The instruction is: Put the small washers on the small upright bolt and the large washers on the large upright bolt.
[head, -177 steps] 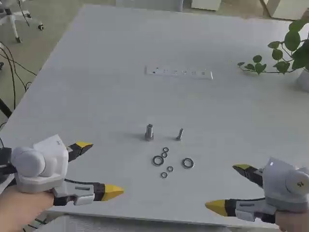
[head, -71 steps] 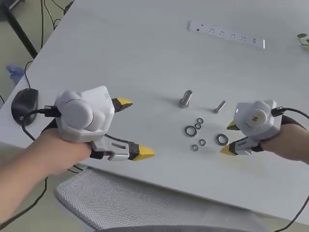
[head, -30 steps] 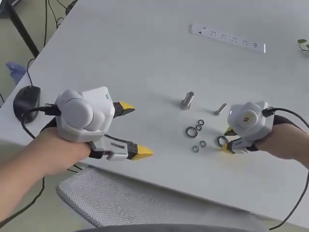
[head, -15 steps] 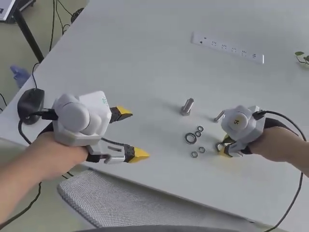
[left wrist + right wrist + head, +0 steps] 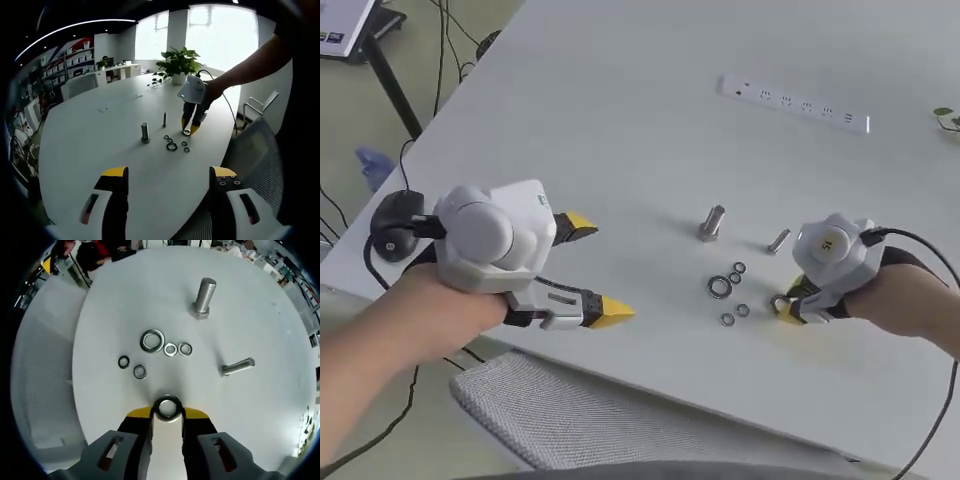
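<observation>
The large washer (image 5: 156, 409) is clamped between the tips of your right gripper (image 5: 167, 413), near the loose washers (image 5: 152, 340) and apart from the large bolt (image 5: 205, 297), while your left gripper (image 5: 168, 172) hangs wide open.

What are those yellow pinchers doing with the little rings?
A person holds a gripper in each hand. The right gripper pinches one large washer at the table. The left gripper hangs open, off to the side. A second large washer and four small washers lie near the large bolt and the small bolt.
</observation>
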Tool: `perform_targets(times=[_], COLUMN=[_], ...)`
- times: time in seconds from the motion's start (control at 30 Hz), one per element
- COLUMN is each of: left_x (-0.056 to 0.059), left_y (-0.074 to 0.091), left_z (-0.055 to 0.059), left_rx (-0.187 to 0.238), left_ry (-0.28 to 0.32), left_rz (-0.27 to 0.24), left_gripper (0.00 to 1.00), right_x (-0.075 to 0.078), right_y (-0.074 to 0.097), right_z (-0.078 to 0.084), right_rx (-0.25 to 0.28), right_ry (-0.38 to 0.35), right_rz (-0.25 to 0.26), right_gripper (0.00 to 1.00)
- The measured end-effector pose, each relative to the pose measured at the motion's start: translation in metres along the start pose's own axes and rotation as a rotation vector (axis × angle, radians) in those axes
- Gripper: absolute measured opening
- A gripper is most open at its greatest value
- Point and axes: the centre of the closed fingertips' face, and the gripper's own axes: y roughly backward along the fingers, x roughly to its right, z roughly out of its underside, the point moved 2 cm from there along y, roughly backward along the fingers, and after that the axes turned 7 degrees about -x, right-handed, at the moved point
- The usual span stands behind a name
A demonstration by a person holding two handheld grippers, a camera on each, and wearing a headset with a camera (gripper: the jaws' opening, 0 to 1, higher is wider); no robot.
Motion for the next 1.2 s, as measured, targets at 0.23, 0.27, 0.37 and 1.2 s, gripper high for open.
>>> perform_targets(times=[0.23,0.27,0.37,1.2], left_x=[0.002,0.001,-0.001,-0.008], left_y=[-0.002,-0.002,-0.002,0.001], left_z=[0.003,0.003,0.004,0.011], left_rx=[-0.005,-0.005,-0.005,-0.007], left_ry=[-0.002,-0.002,0.007,0.007], left_rz=[0.012,0.012,0.017,0.093], left_gripper=[0.65,0.65,0.65,0.77], right_x=[0.000,0.000,0.001,0.025], right_y=[0.013,0.014,0.020,0.098], right_z=[0.001,0.001,0.002,-0.030], right_rx=[0.016,0.016,0.007,0.016], right_ry=[-0.017,-0.019,-0.024,-0.002], right_rz=[0.004,0.003,0.001,0.036], right_gripper=[0.21,0.21,0.21,0.21])
